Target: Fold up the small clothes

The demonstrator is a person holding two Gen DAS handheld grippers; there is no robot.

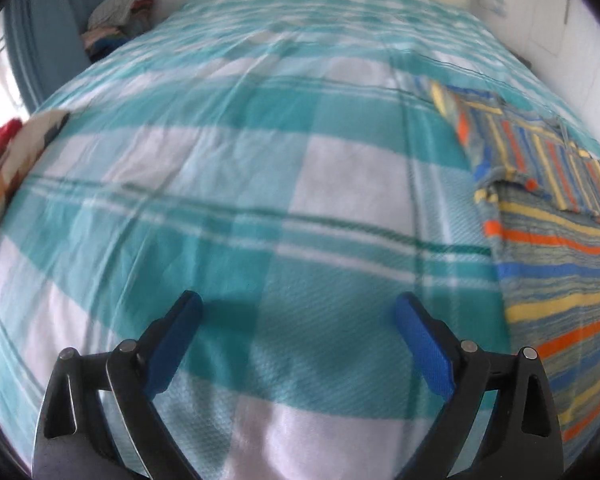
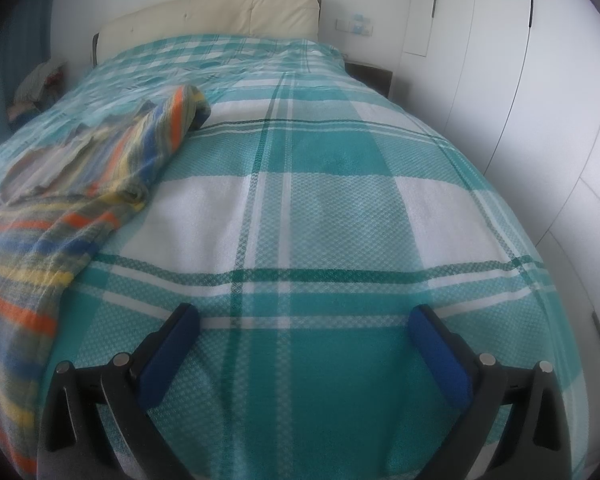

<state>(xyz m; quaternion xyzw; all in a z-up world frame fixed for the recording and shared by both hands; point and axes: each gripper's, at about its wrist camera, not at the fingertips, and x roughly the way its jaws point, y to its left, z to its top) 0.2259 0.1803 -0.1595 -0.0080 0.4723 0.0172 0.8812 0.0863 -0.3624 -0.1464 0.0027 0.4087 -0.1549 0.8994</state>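
Two grippers in stock, left gripper point(image 1: 298, 312) and right gripper point(image 2: 304, 322), both spread wide with nothing between the blue pads, each pitched steeply down over the checked bedspread point(image 1: 228, 184). One striped garment point(image 1: 560, 272) lies between them, partly folded, clear of both, seen lumpy at its far end in the right view point(image 2: 100, 168). Risk, as I judge it: I pinch bedspread along with garment, or drag the loose fold apart.

A: What covers the bed?
B: A teal-and-white checked bedspread point(image 2: 320, 200), with a cream headboard point(image 2: 220, 12) behind.
A: And alongside?
B: White wardrobe doors point(image 2: 520, 80), and a blue curtain point(image 1: 48, 40).
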